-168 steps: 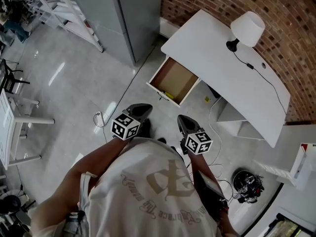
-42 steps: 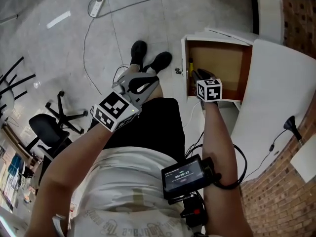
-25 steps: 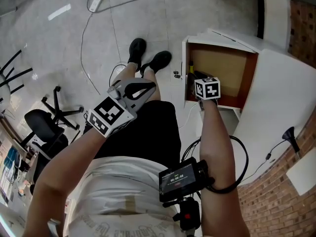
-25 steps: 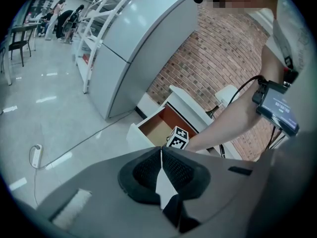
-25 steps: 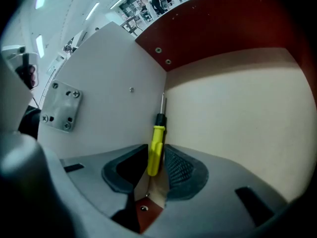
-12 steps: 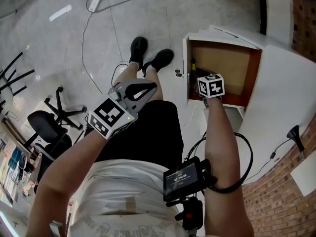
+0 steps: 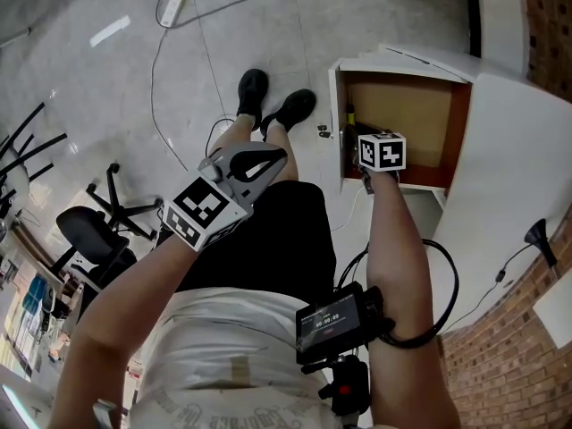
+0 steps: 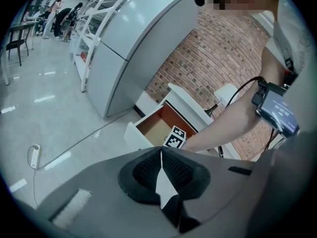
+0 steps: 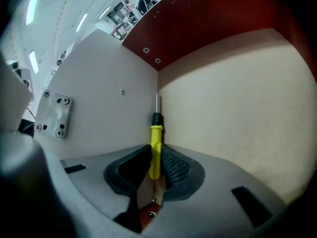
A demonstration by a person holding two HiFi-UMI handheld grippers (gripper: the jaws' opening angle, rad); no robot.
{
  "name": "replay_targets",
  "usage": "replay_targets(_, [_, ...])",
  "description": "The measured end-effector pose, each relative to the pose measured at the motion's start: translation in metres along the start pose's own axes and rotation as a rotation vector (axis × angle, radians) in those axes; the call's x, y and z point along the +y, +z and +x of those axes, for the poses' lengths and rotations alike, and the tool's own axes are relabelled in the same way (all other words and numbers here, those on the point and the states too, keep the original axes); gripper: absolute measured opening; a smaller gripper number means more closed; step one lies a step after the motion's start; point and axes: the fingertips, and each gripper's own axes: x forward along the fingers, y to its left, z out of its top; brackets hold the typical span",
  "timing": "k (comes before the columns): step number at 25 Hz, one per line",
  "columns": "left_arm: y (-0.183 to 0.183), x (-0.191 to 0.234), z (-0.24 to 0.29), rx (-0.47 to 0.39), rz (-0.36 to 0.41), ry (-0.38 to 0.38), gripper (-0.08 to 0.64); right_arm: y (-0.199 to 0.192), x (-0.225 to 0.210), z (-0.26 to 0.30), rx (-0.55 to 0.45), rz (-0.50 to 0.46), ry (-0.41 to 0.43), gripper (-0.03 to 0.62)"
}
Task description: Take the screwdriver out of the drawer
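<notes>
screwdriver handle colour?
Screwdriver handle is yellow, with a black collar at the shaft. Clearest in the right gripper view.

White shirt [image 7: 223, 356] (printed), black shorts [image 7: 268, 231], grey left tool [image 7: 279, 156]

The white bench [image 7: 523, 141] has its drawer [image 7: 420, 114] open. On the drawer's pale bottom a yellow-handled screwdriver [image 9: 155, 148] lies along the corner by a white wall. A power strip [image 7: 170, 8] lies on the grey floor [image 7: 89, 88].

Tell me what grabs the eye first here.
The yellow-handled screwdriver stands out, pinched in the right gripper in a corner of the open drawer. The left gripper hangs shut and empty, well to the left of the drawer.
</notes>
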Motion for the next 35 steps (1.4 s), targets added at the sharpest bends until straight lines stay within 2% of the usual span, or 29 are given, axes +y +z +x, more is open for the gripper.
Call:
replay_targets(10, [0.014, -0.004, -0.006, 0.017, 0.05, -0.01, 0.012, 0.017, 0.011, -0.017, -0.071, 0.062, -0.019, 0.054])
replay_targets(20, [0.031, -0.028, -0.007, 0.048, 0.102, -0.041, 0.012, 0.025, 0.026, -0.053, -0.16, 0.094, -0.032, 0.054])
replay_targets(35, [0.059, -0.051, -0.027, 0.042, 0.177, -0.049, 0.012, 0.011, 0.046, -0.106, -0.211, 0.107, -0.064, 0.054])
